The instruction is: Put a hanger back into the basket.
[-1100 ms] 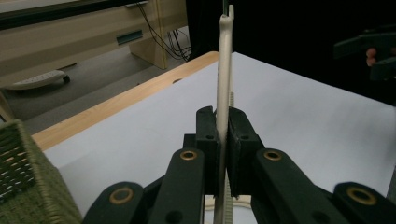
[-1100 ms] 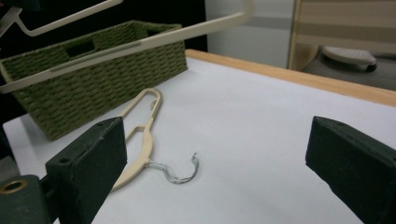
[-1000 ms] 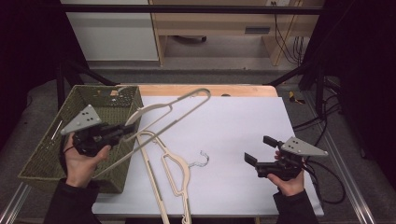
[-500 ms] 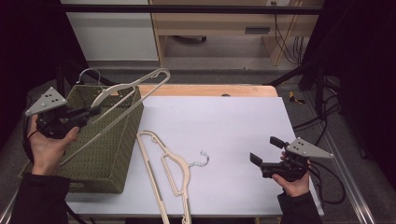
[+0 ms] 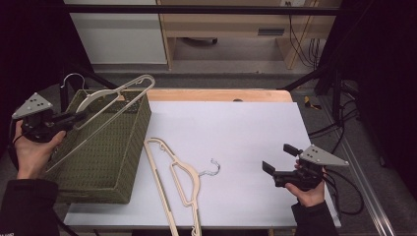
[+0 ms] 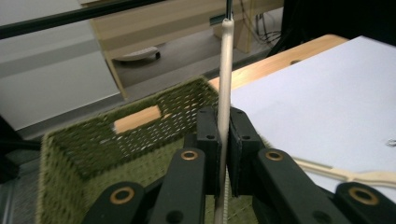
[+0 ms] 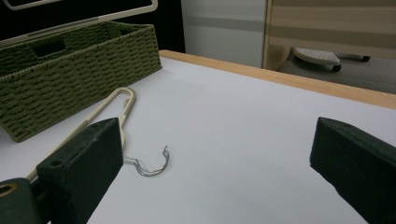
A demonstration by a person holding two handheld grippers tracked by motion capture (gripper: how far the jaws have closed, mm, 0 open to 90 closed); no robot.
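My left gripper (image 5: 78, 118) is shut on the lower bar of a beige hanger (image 5: 118, 92), held tilted above a green woven basket (image 5: 105, 157) at the table's left. Its metal hook (image 5: 74, 78) points back-left. In the left gripper view both jaws clamp the hanger (image 6: 225, 70) over the basket (image 6: 93, 140). A second beige hanger (image 5: 172, 172) lies flat on the white table (image 5: 236, 123), hook (image 5: 212, 167) toward the right. My right gripper (image 5: 279, 158) hovers open near the front right, with nothing between its fingers. In the right gripper view the flat hanger (image 7: 119, 105) and basket (image 7: 79, 74) lie ahead.
A wooden strip (image 5: 221, 94) runs along the table's far edge. Cables (image 5: 339, 128) hang off the right side beside a metal rail (image 5: 364, 196). Wooden furniture (image 5: 221, 29) stands behind the table.
My left gripper carried the hanger from the table's left-centre up and leftward over the basket. My right gripper drifted slightly right and toward the front, still open.
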